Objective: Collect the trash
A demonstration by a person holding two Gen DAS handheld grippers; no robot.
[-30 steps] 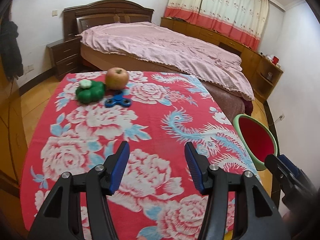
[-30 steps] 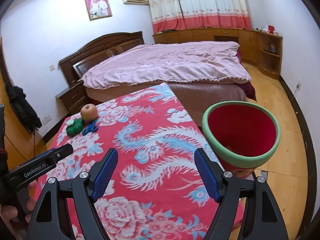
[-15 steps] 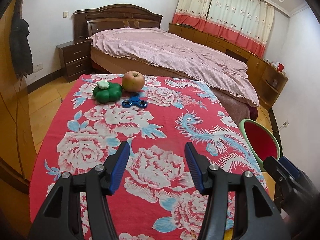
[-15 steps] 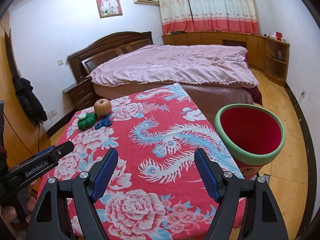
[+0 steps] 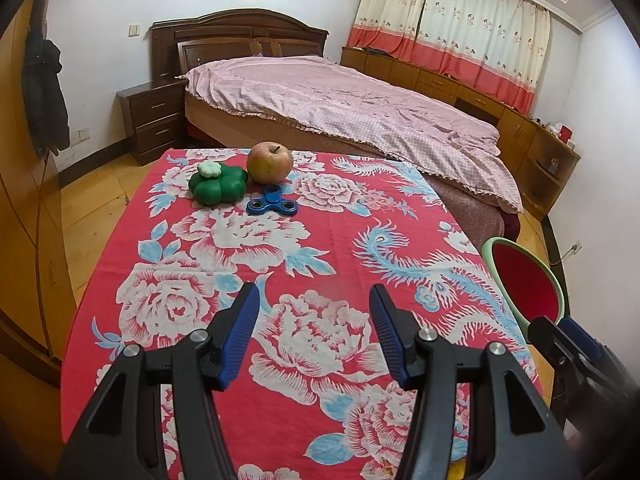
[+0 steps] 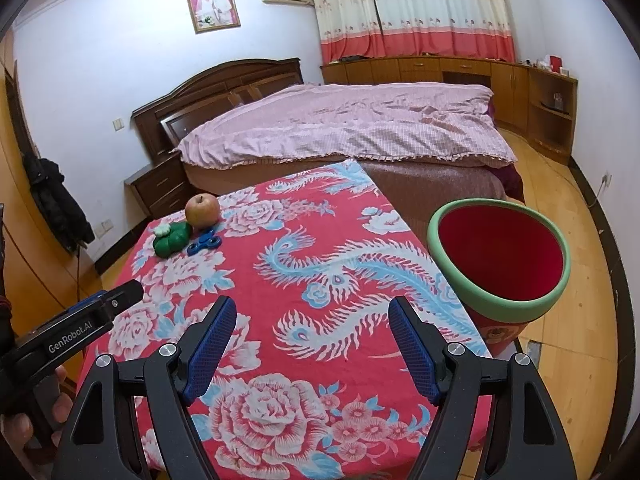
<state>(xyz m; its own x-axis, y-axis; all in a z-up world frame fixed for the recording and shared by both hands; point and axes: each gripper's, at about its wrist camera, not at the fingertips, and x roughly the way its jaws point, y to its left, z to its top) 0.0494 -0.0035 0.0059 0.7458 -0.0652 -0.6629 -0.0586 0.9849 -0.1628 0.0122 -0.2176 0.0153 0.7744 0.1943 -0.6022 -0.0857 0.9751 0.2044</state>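
- Both tongs, left point(image 5: 314, 334) and right point(image 6: 310, 346), hang spread and empty above the near end of the counter point(image 5: 332, 240), likely sizing things up.
- The apple point(image 5: 269, 162), green toy point(image 5: 218, 186) and blue spinner point(image 5: 272, 205) cluster at the far end.
- The red bin point(image 6: 498, 256) waits beside the right edge, handy for drop-offs.
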